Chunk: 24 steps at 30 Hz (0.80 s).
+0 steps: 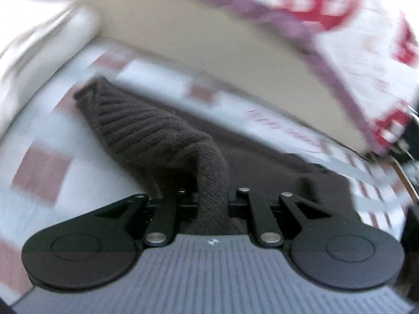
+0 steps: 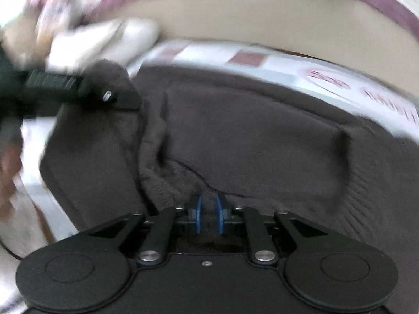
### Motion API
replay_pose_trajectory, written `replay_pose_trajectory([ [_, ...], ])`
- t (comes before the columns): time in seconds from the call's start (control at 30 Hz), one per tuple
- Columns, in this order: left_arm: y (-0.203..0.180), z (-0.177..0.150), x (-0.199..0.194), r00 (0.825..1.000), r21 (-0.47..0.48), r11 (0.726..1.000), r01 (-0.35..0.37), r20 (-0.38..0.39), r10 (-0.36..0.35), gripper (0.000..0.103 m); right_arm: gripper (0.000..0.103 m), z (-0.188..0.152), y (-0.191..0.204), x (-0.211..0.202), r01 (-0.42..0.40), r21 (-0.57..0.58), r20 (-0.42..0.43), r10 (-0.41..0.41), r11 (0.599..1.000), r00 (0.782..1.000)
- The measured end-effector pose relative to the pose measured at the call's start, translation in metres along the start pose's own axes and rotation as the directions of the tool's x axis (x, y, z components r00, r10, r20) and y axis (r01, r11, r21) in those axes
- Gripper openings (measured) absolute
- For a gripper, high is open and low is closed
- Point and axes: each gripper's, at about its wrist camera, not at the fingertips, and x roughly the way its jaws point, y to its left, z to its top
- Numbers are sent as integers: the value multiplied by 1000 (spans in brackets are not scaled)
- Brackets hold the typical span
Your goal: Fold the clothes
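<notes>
A dark brown knit garment (image 2: 248, 141) lies spread on a white bedcover with pink squares (image 1: 42, 120). In the left wrist view my left gripper (image 1: 211, 196) is shut on a bunched fold of the brown garment (image 1: 209, 162), whose ribbed cuff end (image 1: 104, 112) trails away to the upper left. In the right wrist view my right gripper (image 2: 209, 209) is shut on the garment's near edge, its blue pads (image 2: 198, 209) pressed into the cloth. The left gripper (image 2: 86, 91) also shows at the upper left of that view, holding a lifted corner. Both views are motion-blurred.
A beige headboard or wall (image 1: 183, 31) runs behind the bed. White bedding with red print and a purple band (image 1: 327, 7) hangs at the upper right. A white pillow (image 1: 39, 52) sits at the left. A hand (image 2: 7, 162) shows at the left edge.
</notes>
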Motion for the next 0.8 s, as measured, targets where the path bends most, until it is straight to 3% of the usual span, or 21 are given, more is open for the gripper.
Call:
replay_pose_trajectory([
  [0.03,-19,3,-1,999,55,998,39,6,-39,12,18,-4,-17,-20,-46,106,41,42,993,998],
  [0.1,-58,8,-4,993,163,980,114,11,-118,12,18,-11,-52,-61,-140,300,133,104,944,986],
  [0.17,-97,13,-6,981,270,945,186,7,-195,12,20,-26,-75,-98,-98,351,171,39,931,984],
  [0.27,-151,-15,19,953,353,886,301,-134,-270,12,26,-65,-106,-125,-29,443,161,-48,896,986],
  [0.33,-186,-35,38,922,393,838,379,-236,-307,12,26,-90,-126,-143,17,502,149,-106,865,983],
  [0.43,-217,-79,84,870,384,816,433,-414,-267,14,26,-128,-152,-159,52,585,135,-160,809,978],
  [0.47,-222,-94,103,859,374,836,401,-471,-201,15,26,-139,-158,-158,44,611,136,-159,790,978],
  [0.57,-218,-110,120,850,341,856,389,-491,-190,15,26,-159,-168,-150,-33,665,187,-123,746,975],
  [0.67,-215,-102,112,854,333,863,381,-483,-191,17,26,-159,-166,-152,-29,635,195,-124,772,973],
  [0.8,-203,-84,113,829,213,893,397,-500,-250,21,32,-152,-150,-156,18,492,169,-116,870,979],
])
